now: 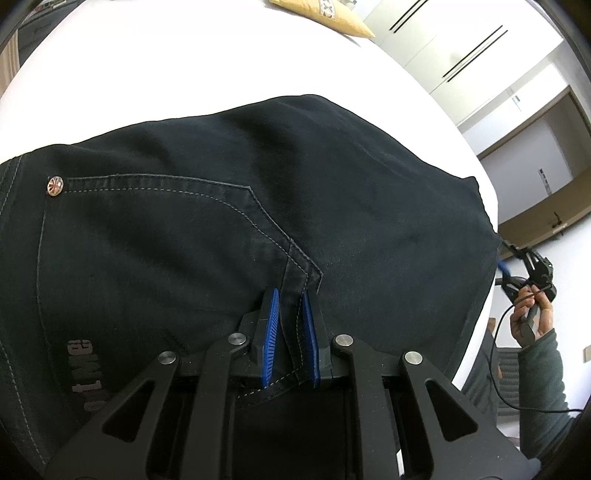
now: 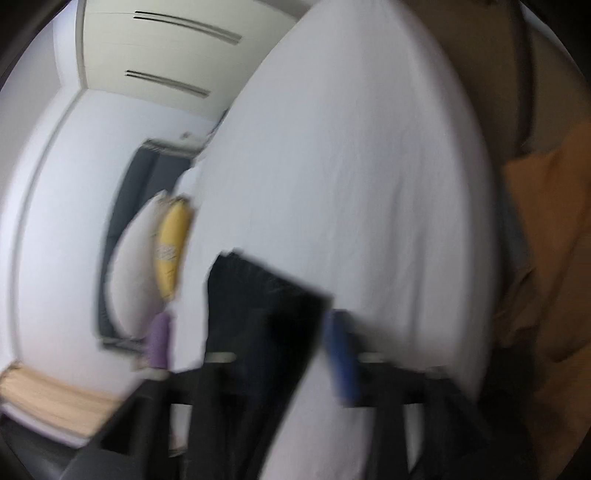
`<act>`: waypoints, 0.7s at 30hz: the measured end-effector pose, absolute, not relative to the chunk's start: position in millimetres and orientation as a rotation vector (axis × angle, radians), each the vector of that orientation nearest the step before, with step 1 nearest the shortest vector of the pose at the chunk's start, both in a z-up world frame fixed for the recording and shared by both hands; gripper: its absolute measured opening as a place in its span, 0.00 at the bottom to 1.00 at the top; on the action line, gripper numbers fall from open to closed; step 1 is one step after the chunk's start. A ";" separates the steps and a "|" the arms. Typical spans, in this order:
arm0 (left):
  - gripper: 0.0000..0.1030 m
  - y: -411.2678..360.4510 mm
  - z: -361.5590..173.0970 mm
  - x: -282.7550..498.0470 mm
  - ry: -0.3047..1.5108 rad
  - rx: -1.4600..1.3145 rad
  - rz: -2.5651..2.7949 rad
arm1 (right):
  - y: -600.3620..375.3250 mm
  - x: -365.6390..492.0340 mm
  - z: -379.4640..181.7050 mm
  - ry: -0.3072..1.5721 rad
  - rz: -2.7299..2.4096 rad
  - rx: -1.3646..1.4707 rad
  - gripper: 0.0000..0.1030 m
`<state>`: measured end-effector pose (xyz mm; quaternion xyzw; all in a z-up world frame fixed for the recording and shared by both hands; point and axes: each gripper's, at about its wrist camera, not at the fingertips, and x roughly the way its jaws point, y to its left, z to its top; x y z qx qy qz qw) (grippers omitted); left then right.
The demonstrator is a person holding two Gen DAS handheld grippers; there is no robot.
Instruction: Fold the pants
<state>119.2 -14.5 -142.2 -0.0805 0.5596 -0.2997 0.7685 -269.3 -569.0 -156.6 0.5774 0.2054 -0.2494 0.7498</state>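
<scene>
Dark navy pants (image 1: 221, 206) lie spread on a white bed (image 1: 166, 66), back pocket and a copper rivet facing up. My left gripper (image 1: 290, 306) is shut on a seamed fold of the pants near the pocket corner, blue pads on both sides of the cloth. The right wrist view is motion-blurred: my right gripper (image 2: 251, 325) has its blue fingers (image 2: 341, 354) wide apart, with a dark pants edge (image 2: 258, 295) between them. The right gripper also shows far right in the left wrist view (image 1: 524, 269), held in a hand off the bed's edge.
A yellow pillow (image 1: 325, 14) lies at the bed's far end; it also shows beside a white pillow (image 2: 133, 269) in the right wrist view (image 2: 173, 243). White wardrobe doors (image 1: 461, 44) stand beyond the bed. An orange-brown cloth (image 2: 546, 240) hangs at right.
</scene>
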 end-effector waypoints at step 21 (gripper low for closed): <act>0.14 -1.4 -147.1 118.3 1.197 -0.221 -0.663 | -465.4 -9.3 -152.0 1.178 0.121 0.738 0.34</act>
